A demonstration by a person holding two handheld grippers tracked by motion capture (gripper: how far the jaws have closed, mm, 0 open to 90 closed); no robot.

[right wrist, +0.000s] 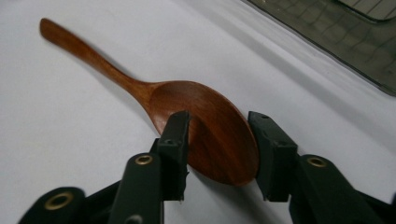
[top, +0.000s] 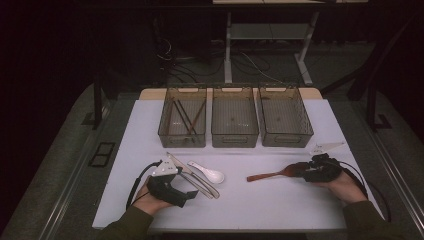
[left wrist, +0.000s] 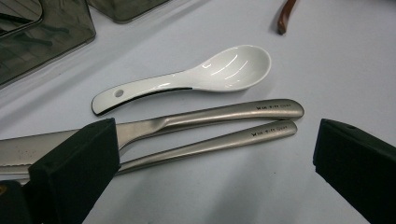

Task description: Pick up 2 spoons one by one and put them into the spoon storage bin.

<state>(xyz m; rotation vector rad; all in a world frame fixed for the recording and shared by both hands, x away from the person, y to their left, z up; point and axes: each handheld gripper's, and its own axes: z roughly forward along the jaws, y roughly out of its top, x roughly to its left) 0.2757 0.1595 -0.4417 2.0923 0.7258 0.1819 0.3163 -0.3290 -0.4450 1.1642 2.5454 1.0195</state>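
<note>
Item: wooden spoon, pickup step, right claw clamped across its bowl
Next, lift it clear toward a bin; your left claw gapes wide, empty

A lab-like recording room: a white table stands on grey carpet, an adjustable desk frame with loose cables at twelve o'clock, three identical smoky plastic bins lined up.
</note>
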